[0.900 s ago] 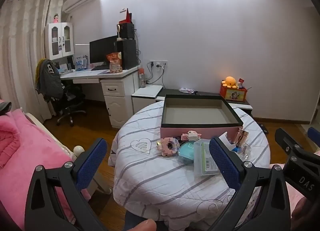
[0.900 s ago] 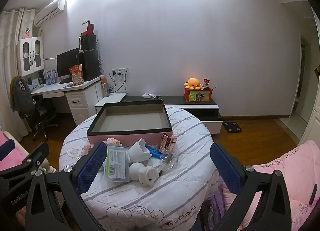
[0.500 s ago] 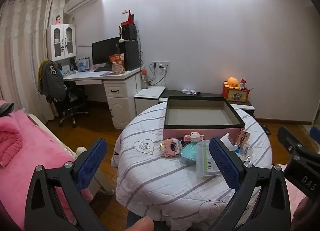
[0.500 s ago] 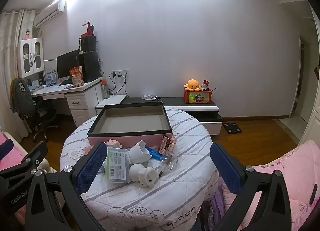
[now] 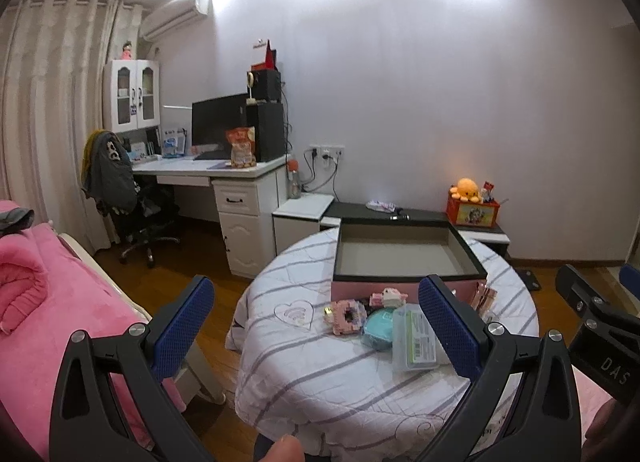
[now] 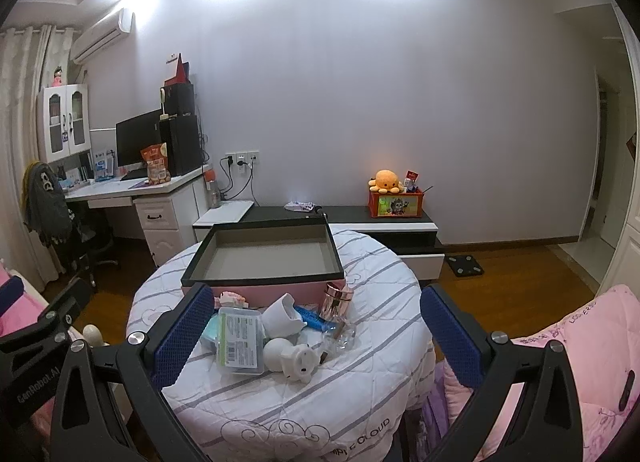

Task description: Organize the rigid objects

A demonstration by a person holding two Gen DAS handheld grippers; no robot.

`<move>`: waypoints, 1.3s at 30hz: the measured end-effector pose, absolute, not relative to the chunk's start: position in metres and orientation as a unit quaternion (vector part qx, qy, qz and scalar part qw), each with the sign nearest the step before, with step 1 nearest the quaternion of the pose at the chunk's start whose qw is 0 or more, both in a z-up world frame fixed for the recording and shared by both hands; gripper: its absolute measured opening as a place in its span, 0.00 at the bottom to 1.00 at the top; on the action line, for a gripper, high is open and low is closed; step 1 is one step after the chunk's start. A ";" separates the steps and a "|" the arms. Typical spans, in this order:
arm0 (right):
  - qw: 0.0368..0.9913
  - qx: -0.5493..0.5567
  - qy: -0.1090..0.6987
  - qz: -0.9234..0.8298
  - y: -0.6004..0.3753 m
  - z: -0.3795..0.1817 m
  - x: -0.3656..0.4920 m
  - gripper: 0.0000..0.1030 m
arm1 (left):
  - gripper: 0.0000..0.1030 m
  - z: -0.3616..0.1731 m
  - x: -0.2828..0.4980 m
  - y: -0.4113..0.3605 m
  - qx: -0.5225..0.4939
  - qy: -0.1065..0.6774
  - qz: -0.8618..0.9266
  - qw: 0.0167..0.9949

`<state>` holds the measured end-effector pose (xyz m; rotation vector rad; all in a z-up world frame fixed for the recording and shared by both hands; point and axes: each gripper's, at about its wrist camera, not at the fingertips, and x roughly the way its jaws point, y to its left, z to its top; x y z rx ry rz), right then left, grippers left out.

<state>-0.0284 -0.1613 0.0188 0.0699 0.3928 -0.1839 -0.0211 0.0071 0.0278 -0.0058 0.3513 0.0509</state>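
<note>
An empty pink box with a black rim (image 5: 408,284) (image 6: 264,282) stands at the back of a round table under a striped white cloth (image 5: 320,374) (image 6: 280,402). In front of it lie several small items: a pink brick toy (image 5: 346,316), a teal round case (image 5: 378,328), a clear plastic case with a green label (image 5: 416,336) (image 6: 238,336), a white cup (image 6: 282,318), a white round gadget (image 6: 290,358), a rose-gold bottle (image 6: 336,300) and a blue tube (image 6: 312,316). My left gripper (image 5: 318,326) and right gripper (image 6: 316,336) hover open, short of the table, holding nothing.
A pink bed (image 5: 48,302) lies to the left and pink bedding (image 6: 560,362) to the right. A white desk (image 5: 224,178) with a monitor and a chair (image 5: 132,206) stands at the back left. A low black cabinet (image 6: 360,218) carries a red box with an orange plush.
Both views have drifted slightly back from the table, which now sits a little lower and smaller in frame. Both grippers stay wide open and the objects lie as before.
</note>
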 end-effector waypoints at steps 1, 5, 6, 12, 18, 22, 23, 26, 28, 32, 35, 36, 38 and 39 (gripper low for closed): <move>0.976 0.035 0.193 -0.091 -0.161 0.020 -0.029 1.00 | 1.00 0.029 -0.022 0.008 -0.005 0.173 0.024 0.985; 0.977 0.036 0.187 -0.092 -0.161 0.024 -0.032 1.00 | 1.00 0.032 -0.027 0.011 -0.009 0.159 0.025 0.987; 0.978 0.036 0.186 -0.092 -0.160 0.024 -0.033 1.00 | 1.00 0.034 -0.028 0.011 -0.009 0.154 0.027 0.988; 0.979 0.039 0.178 -0.092 -0.161 0.028 -0.038 1.00 | 1.00 0.039 -0.032 0.013 -0.008 0.148 0.040 0.988; 0.980 0.042 0.174 -0.092 -0.163 0.030 -0.043 1.00 | 1.00 0.041 -0.033 0.014 -0.009 0.154 0.046 0.987; 0.980 0.044 0.172 -0.092 -0.165 0.030 -0.044 1.00 | 1.00 0.041 -0.034 0.012 -0.008 0.155 0.040 0.987; 0.980 0.044 0.172 -0.092 -0.165 0.031 -0.045 1.00 | 1.00 0.041 -0.034 0.012 -0.008 0.156 0.039 0.987; 0.980 0.044 0.172 -0.091 -0.165 0.030 -0.045 1.00 | 1.00 0.041 -0.035 0.013 -0.007 0.159 0.037 0.987; 0.980 0.043 0.172 -0.092 -0.165 0.030 -0.045 1.00 | 1.00 0.041 -0.034 0.013 -0.008 0.164 0.035 0.986; 0.980 0.043 0.173 -0.090 -0.166 0.031 -0.046 1.00 | 1.00 0.039 -0.031 0.013 -0.007 0.174 0.033 0.984; 0.980 0.042 0.175 -0.089 -0.165 0.030 -0.045 1.00 | 1.00 0.038 -0.029 0.013 -0.006 0.179 0.032 0.983; 0.980 0.041 0.176 -0.088 -0.164 0.029 -0.044 1.00 | 1.00 0.038 -0.028 0.013 -0.005 0.180 0.033 0.983; 0.979 0.040 0.179 -0.088 -0.164 0.029 -0.043 1.00 | 1.00 0.038 -0.026 0.012 -0.004 0.184 0.032 0.982; 0.979 0.041 0.179 -0.087 -0.164 0.028 -0.043 1.00 | 1.00 0.037 -0.024 0.012 -0.003 0.188 0.030 0.982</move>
